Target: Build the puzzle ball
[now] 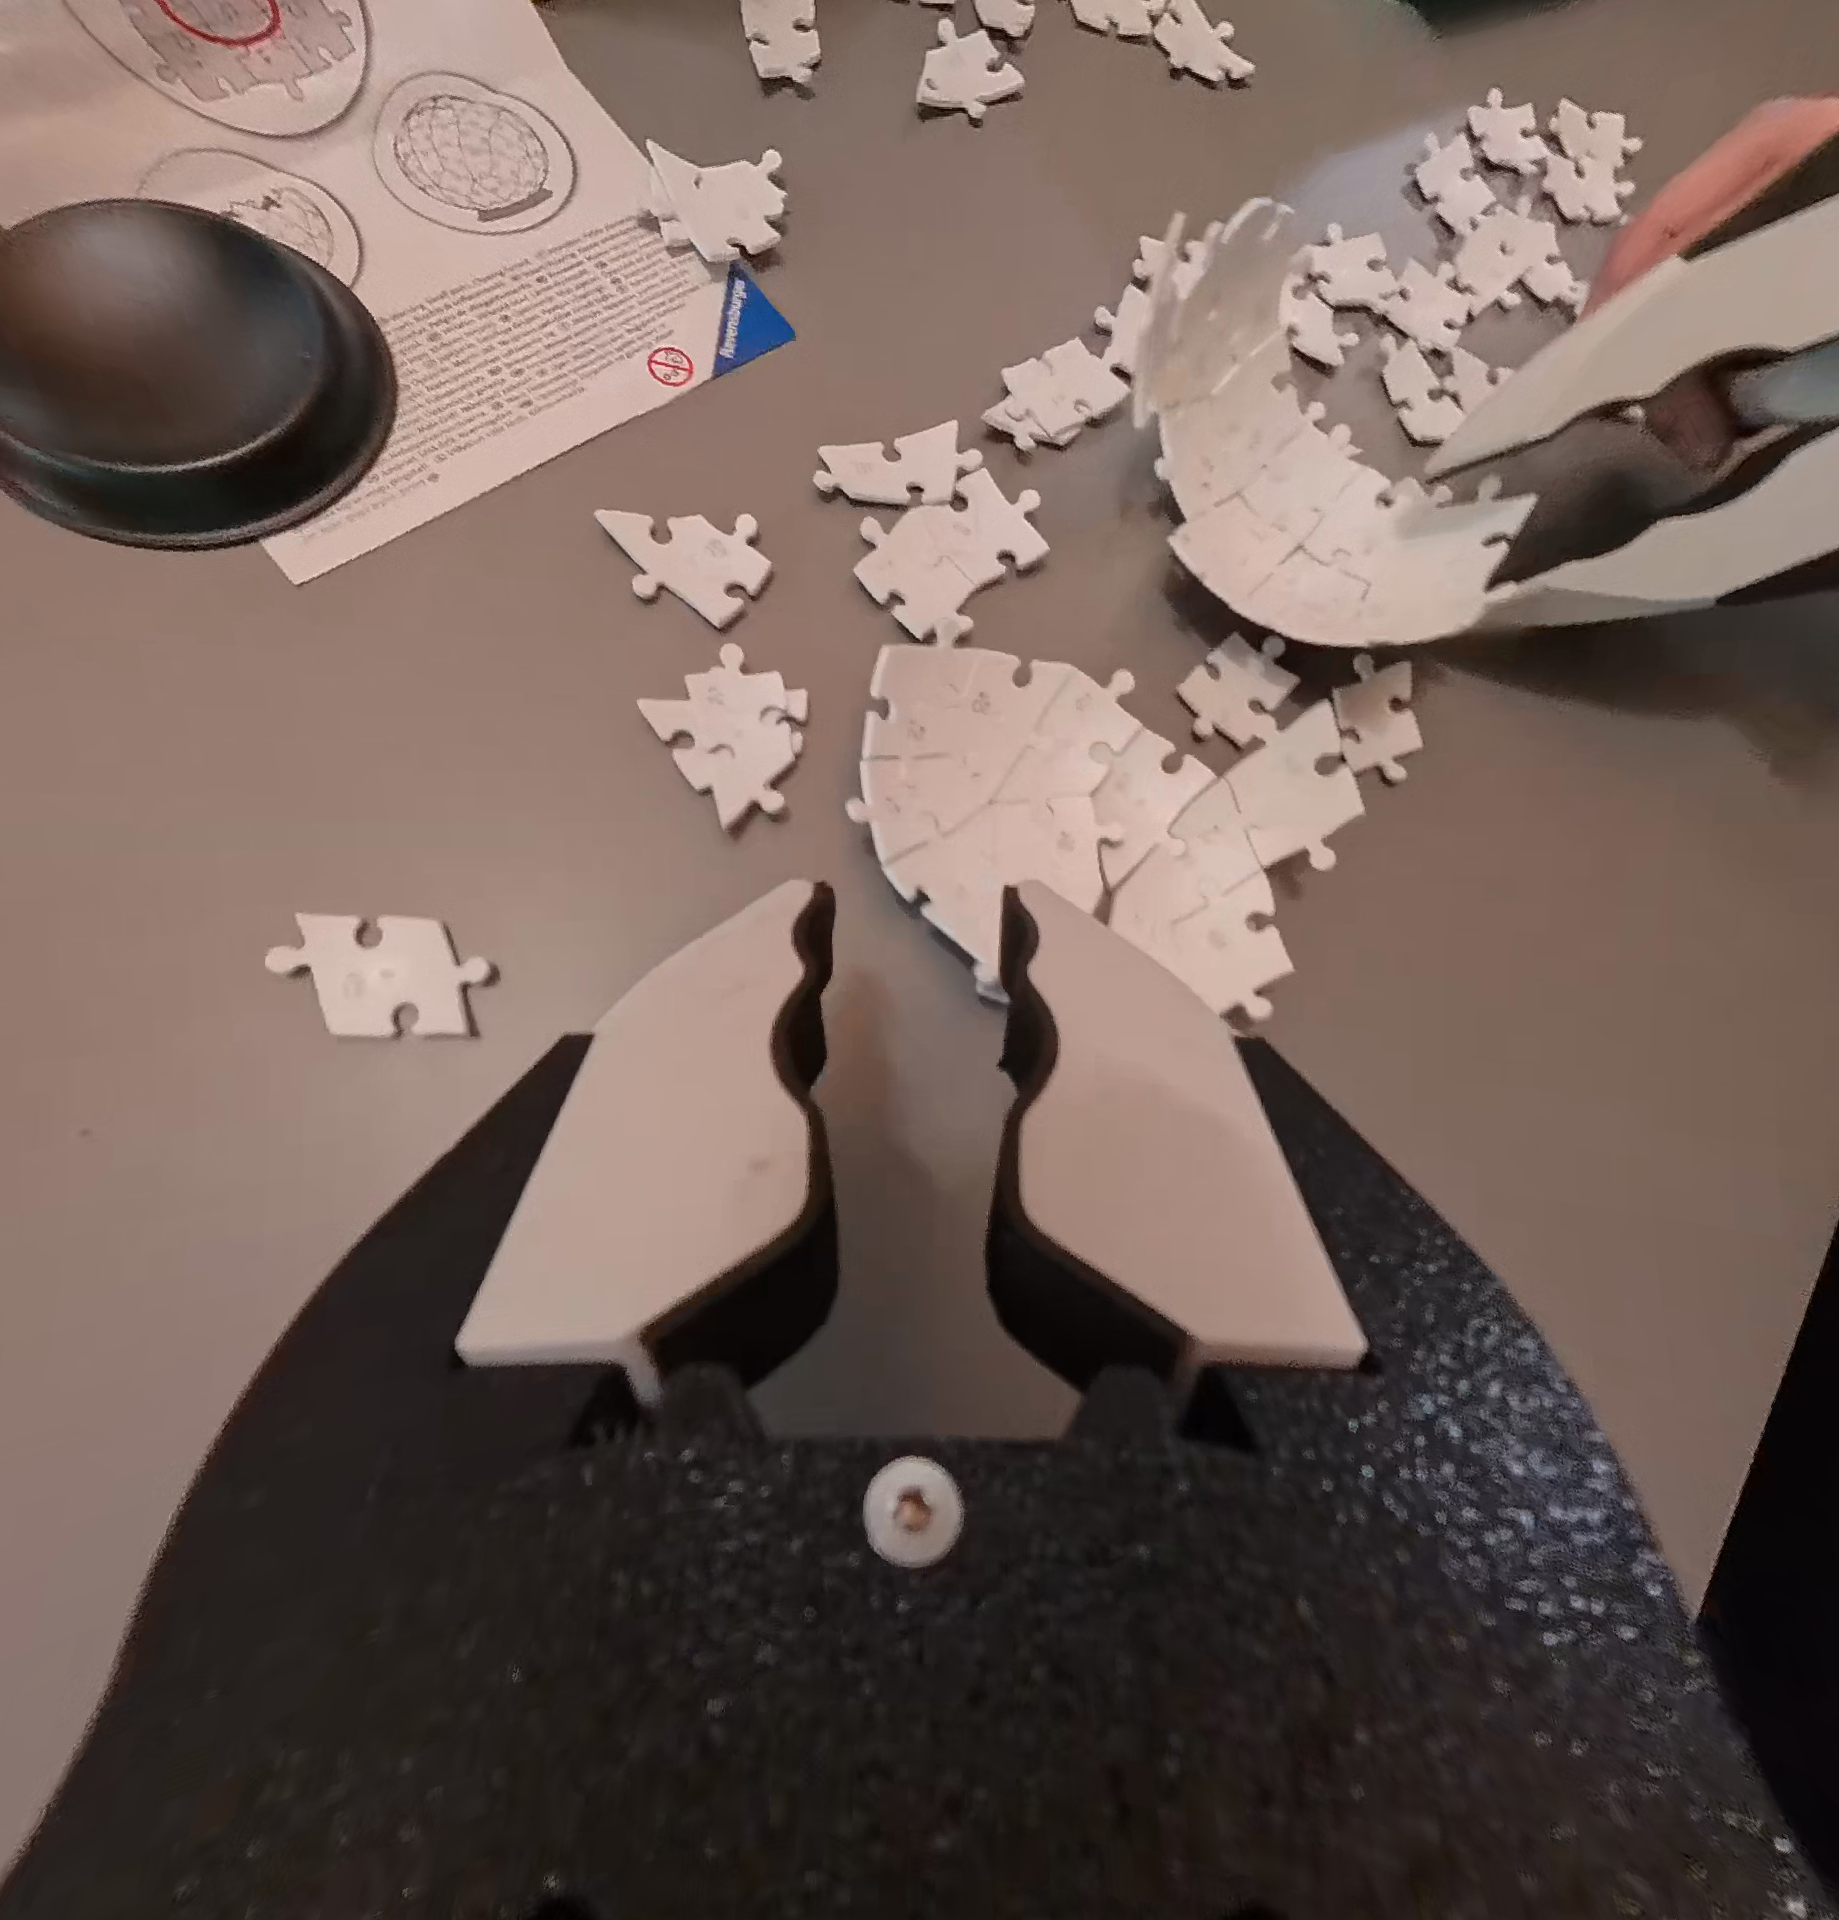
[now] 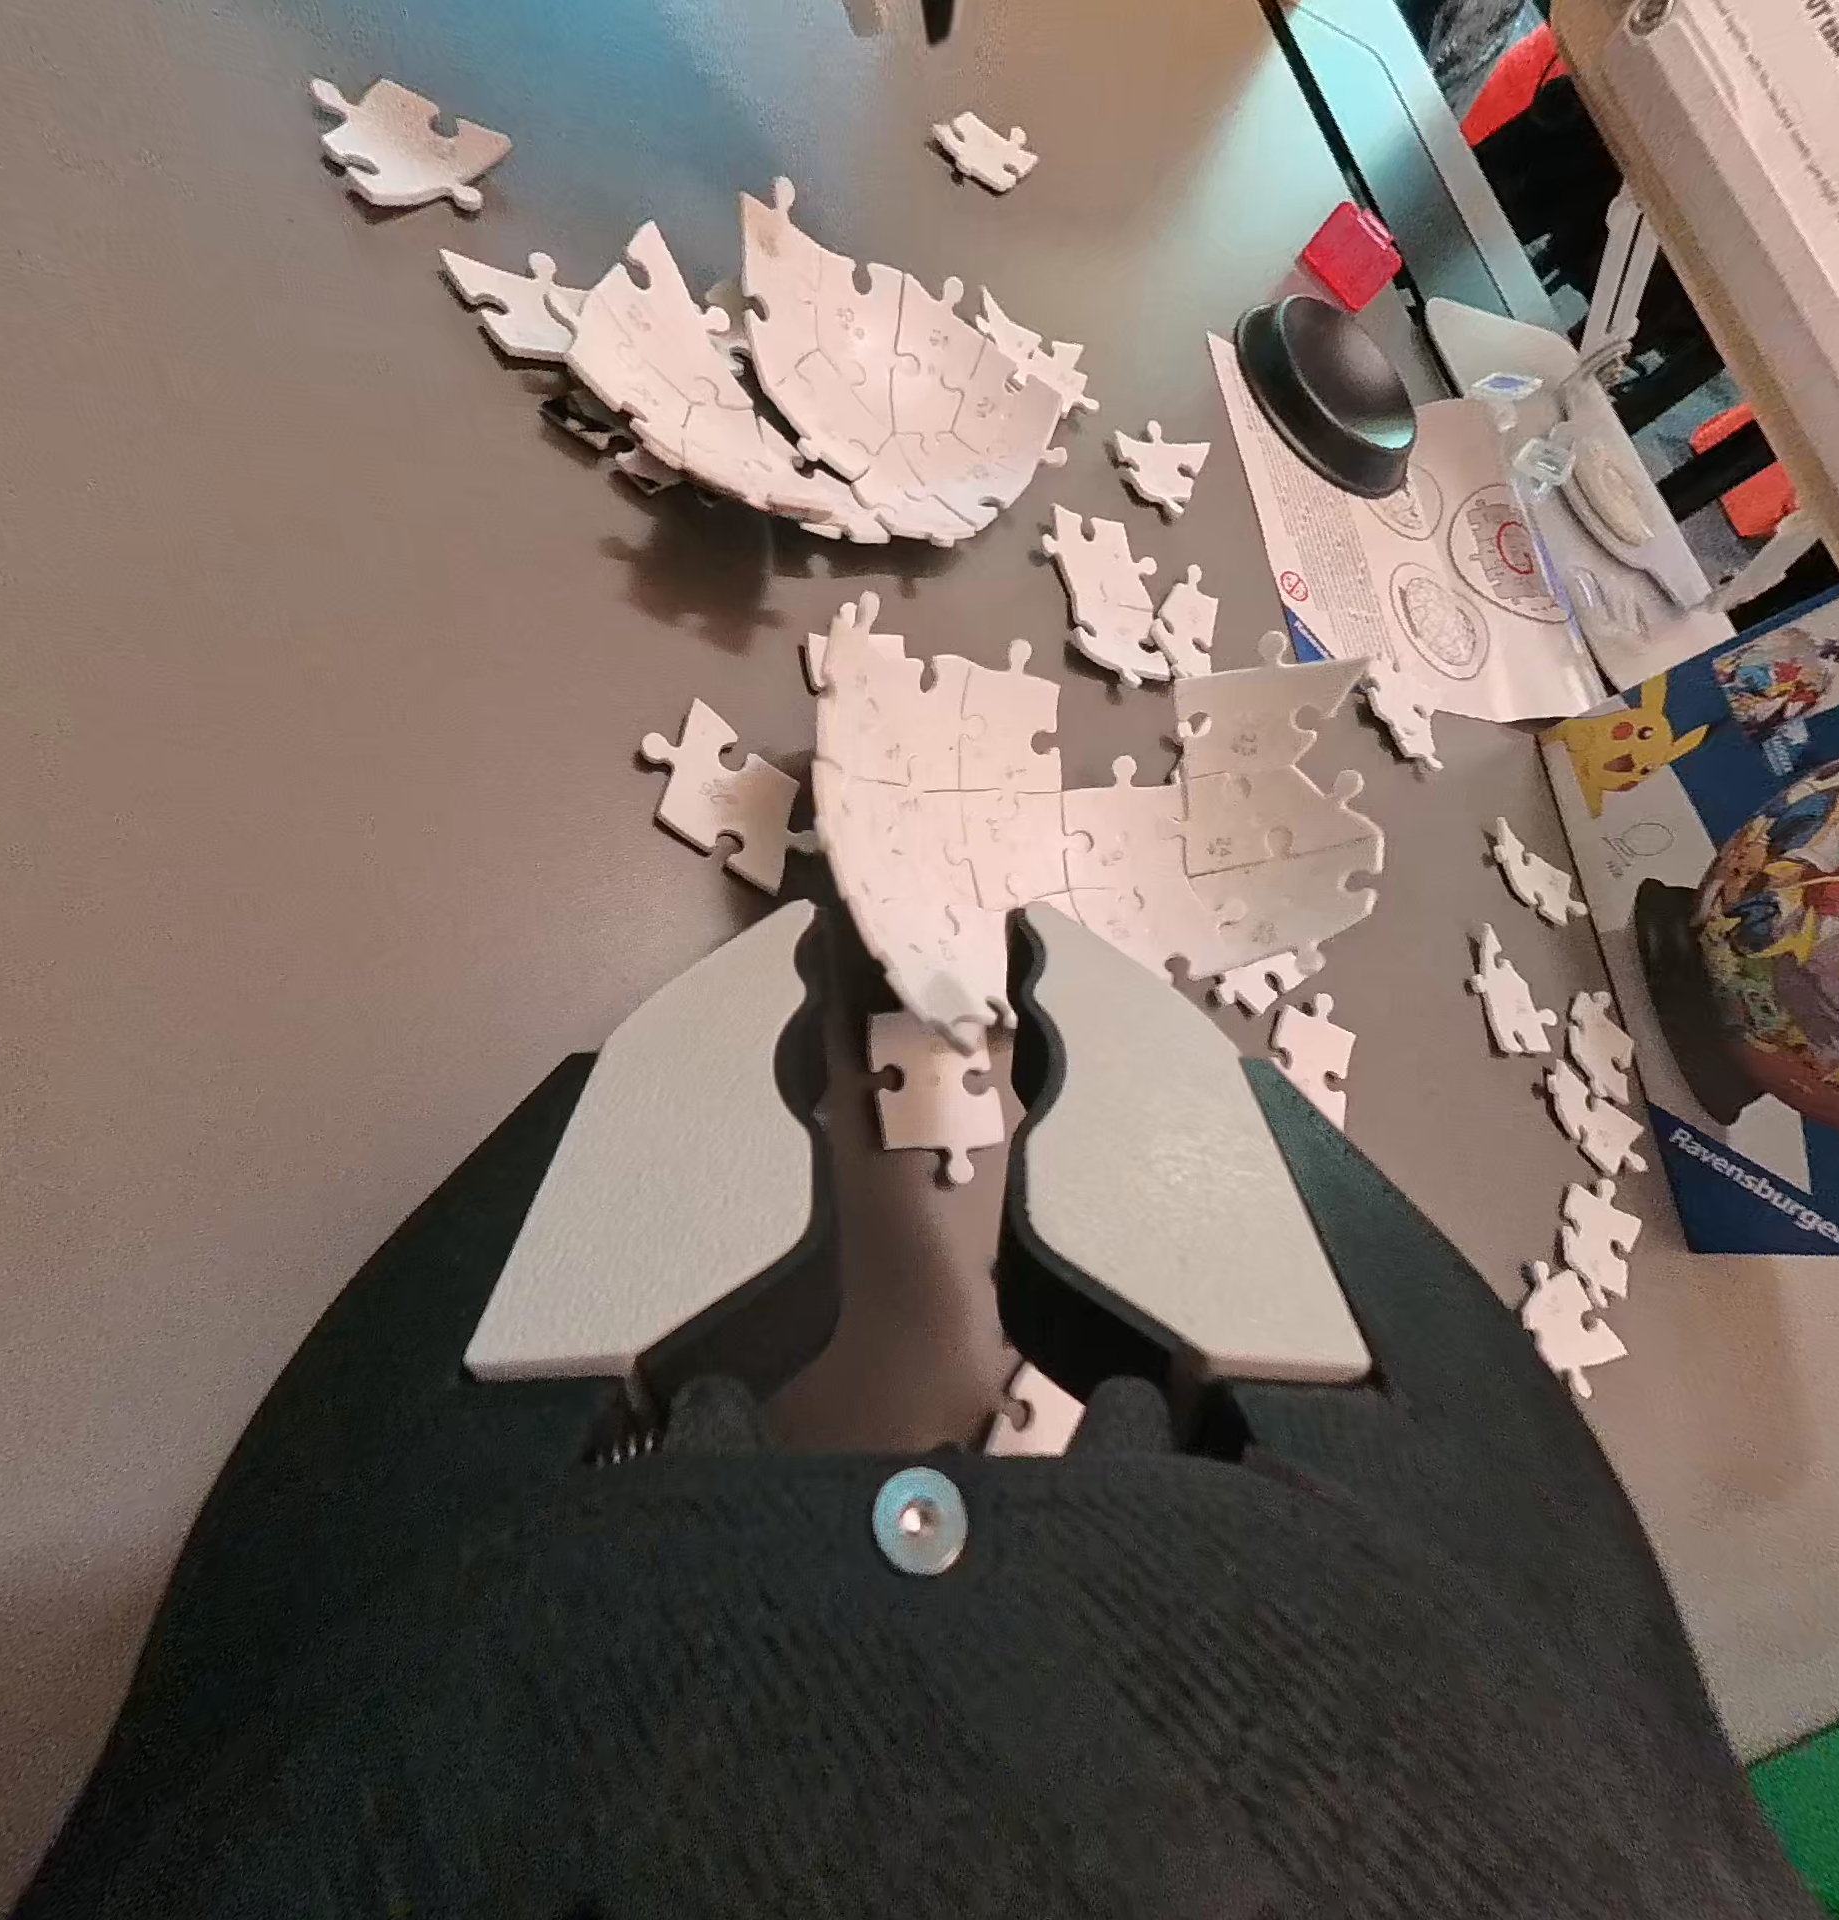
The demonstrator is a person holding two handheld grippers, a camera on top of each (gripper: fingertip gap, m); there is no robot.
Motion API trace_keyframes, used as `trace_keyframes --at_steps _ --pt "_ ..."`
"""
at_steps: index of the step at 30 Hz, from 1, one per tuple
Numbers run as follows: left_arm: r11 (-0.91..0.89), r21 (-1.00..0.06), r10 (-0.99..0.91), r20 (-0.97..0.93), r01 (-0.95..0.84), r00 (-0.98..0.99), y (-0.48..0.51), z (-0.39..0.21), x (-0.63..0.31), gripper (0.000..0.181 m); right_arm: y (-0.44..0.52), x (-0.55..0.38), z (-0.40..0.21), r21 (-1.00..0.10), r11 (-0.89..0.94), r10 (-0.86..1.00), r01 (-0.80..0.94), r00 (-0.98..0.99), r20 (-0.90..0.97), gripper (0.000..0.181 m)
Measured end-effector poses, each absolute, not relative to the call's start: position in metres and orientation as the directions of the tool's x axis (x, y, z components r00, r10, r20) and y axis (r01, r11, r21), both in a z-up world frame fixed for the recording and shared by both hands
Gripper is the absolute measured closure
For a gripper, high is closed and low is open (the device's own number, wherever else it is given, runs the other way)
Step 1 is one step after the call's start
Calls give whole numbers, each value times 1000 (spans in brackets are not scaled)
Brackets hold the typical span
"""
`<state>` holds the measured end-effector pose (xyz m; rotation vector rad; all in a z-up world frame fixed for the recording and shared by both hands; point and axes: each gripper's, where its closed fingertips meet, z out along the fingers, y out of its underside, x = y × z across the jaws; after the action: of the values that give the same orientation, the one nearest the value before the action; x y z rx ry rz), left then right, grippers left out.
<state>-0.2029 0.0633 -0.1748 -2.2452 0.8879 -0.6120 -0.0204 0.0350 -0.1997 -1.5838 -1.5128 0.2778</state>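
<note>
Between the right gripper (image 2: 915, 971) fingers a curved shell section (image 2: 1008, 831) is pinched at its edge, lifted off the desk (image 2: 271, 623). Left gripper (image 1: 915, 935) is spread, empty, beside a second section (image 1: 1050, 800). Many loose pieces (image 1: 385, 971) are scattered; black stand (image 1: 156, 364) unused. Assembly judged well under half done.

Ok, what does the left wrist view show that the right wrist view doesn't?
Only the left wrist view: the right gripper from outside, its fingers either side of the raised curved section's rim. Only the right wrist view: the puzzle box at the table edge and a red block beyond the stand. Both: the black stand on the instruction sheet, the raised section, the flatter curved section, and loose white pieces on the grey table.
</note>
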Motion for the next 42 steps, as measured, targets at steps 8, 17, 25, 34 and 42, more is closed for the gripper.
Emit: trace_keyframes --at_steps 8,17,25,34,42 --pt "-581 -668 -714 143 -466 686 29 -195 -206 146 33 -20 -199 -718 169 888 675 213 409 150" --pt "-586 -652 -717 142 -480 683 29 -200 -195 146 38 -11 -199 -735 144 881 662 252 400 153" --pt "-578 -641 -724 117 -505 680 32 -200 -188 146 38 -10 -201 -746 148 884 649 251 394 155" --pt "-583 -638 -710 101 -502 696 33 -200 -196 147 48 8 -194 -786 79 869 613 344 356 155" --pt "-584 -629 -704 80 -512 705 33 -202 -206 147 67 39 -206 -761 -137 808 634 516 285 155"
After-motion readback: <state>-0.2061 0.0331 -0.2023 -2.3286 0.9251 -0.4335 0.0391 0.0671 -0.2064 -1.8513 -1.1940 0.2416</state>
